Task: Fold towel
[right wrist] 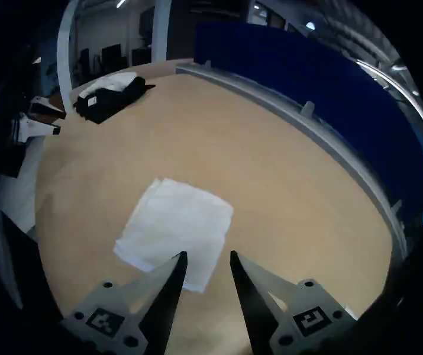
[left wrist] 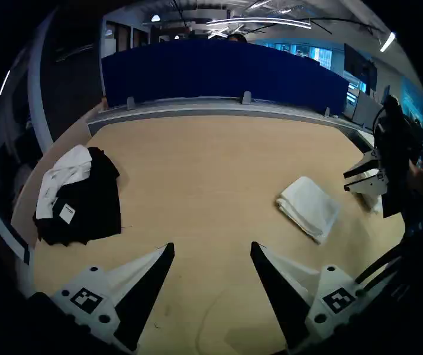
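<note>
The towel [right wrist: 176,234] is lying on the light wooden desk [right wrist: 258,148] as a compact, layered white rectangle, so the folding is judged to be finished or nearly so. The right gripper [right wrist: 207,254] is standing released, its two fingers parted by a narrow gap and gripping nothing. In the right gripper view its fingertips are pointing at the near edge of the towel, which is lying just ahead and slightly left of the gap. The left gripper [left wrist: 211,245] is also standing released, fingers spread wide and carrying nothing, with bare desk directly ahead. From it the towel is lying off to the right and farther away. The right gripper is therefore the nearer one for any final adjustment. The towel's longer side is appearing to run near to far along the right gripper's line of approach, though the outline is close to square, so this is uncertain. The left gripper view is showing the right gripper from the side, just beside the cloth at its right and not touching it, and the stacked folds along the towel's edge. The right gripper view is showing the towel's flat top face and full outline. A heap of black and white clothing [left wrist: 81,201] is lying at the left of the desk, well apart, with a blue partition [left wrist: 211,71] beyond.
</note>
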`<state>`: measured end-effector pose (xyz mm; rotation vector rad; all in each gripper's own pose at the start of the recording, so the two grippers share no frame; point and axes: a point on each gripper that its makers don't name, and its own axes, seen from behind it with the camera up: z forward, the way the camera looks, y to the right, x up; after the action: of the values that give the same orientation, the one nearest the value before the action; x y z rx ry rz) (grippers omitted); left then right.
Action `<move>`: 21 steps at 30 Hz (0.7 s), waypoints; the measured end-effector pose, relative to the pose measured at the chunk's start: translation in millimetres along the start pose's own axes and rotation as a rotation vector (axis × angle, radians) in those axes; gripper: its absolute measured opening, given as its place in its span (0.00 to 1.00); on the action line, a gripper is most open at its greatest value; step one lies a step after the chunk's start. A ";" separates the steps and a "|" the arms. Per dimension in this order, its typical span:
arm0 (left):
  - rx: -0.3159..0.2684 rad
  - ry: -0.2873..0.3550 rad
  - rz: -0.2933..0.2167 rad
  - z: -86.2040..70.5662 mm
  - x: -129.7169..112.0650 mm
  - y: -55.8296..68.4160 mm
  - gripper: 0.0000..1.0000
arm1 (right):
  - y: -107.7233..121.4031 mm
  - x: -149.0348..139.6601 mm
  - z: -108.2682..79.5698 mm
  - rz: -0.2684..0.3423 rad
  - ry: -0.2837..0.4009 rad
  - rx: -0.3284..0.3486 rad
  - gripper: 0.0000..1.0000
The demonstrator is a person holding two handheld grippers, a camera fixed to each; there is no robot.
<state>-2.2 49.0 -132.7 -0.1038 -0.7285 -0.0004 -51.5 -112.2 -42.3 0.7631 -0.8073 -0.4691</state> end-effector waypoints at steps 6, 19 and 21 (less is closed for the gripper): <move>0.003 -0.007 -0.004 -0.1 -3.7 0.1 0.96 | -3.3 -35.5 11.4 -0.014 -0.071 0.021 0.55; 0.002 -0.014 -0.004 2.5 -4.7 2.4 0.96 | -5.3 -67.4 22.9 -0.031 -0.147 0.063 0.55; 0.002 -0.013 -0.004 2.4 -4.1 2.6 0.96 | -5.7 -68.9 24.1 -0.037 -0.154 0.070 0.55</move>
<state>-6.7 51.7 -133.8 -0.1007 -0.7420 -0.0033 -113.3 -82.2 -67.8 0.8145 -0.9581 -0.5395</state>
